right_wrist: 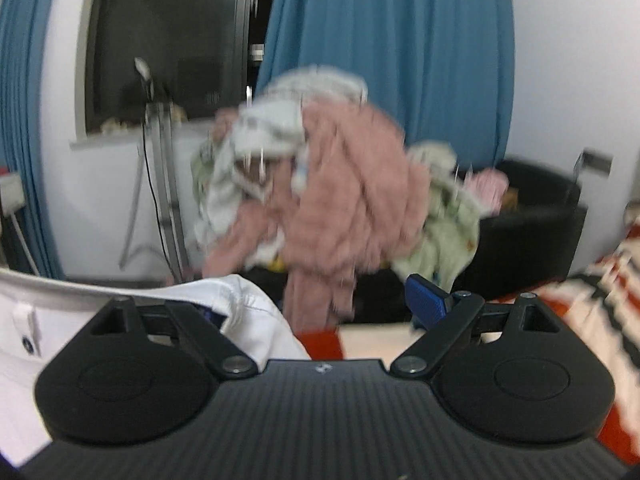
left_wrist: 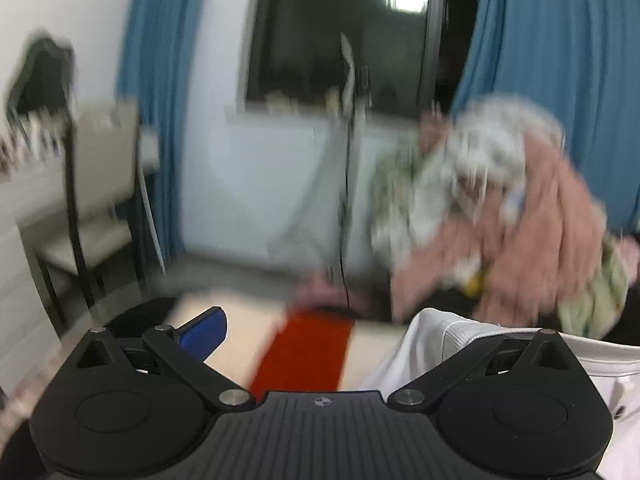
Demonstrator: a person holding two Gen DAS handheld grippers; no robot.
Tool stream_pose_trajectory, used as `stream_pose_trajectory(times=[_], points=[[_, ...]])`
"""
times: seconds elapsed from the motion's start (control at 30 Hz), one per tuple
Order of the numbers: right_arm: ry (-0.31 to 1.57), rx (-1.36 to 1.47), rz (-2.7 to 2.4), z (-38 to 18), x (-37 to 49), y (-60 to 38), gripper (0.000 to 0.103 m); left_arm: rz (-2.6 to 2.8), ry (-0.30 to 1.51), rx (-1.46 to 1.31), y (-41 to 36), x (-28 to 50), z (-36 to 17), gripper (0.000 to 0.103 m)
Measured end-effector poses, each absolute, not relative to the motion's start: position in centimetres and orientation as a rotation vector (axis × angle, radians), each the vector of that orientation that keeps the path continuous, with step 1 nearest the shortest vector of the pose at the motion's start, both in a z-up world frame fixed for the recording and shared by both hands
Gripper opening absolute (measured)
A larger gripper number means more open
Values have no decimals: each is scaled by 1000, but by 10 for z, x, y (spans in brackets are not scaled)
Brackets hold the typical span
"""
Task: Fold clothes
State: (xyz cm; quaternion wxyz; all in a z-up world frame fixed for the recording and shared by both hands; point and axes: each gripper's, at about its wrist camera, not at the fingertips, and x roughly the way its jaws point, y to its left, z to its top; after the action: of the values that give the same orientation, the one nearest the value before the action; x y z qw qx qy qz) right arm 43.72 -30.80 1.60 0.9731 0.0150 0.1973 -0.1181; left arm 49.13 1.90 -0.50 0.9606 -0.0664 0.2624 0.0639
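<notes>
Both views motion-blurred. Left gripper [left_wrist: 320, 332]: jaws spread wide; right finger hidden under white shirt [left_wrist: 480, 352]. Right gripper [right_wrist: 320, 312]: jaws spread, left finger buried in the same shirt. Whether either grips it, cannot tell. Clothes heap [right_wrist: 320, 184] behind, indistinct.

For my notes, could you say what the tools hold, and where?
Nothing pinched: left tool and right tool are open; white shirt drapes one finger of each.

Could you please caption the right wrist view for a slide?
Right gripper open, white garment draped over one finger, facing a clothes pile.
</notes>
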Motion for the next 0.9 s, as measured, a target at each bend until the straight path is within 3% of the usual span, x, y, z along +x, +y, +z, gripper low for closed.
stream_pose_trajectory(times=[0.13,0.23,0.3,0.4,0.67,0.9], points=[[542,78,-230,-46,478,-309,89,51,781,-185,28,543,-79,100],[696,45,-163,-72,499,-306,89,-90,939,-92,27,576,-107,100],[829,1,-84,-87,515,-301,89,-135,1008,33,17,587,-112,96],[899,-59,-23,-88,513,-292,89,-198,1037,98,11,591,-100,98],[760,53,70,-26,461,-285,89,-261,827,-28,12,531,-37,102],[604,79,53,20,359,-283,89,-215,646,-43,1,382,6,102]])
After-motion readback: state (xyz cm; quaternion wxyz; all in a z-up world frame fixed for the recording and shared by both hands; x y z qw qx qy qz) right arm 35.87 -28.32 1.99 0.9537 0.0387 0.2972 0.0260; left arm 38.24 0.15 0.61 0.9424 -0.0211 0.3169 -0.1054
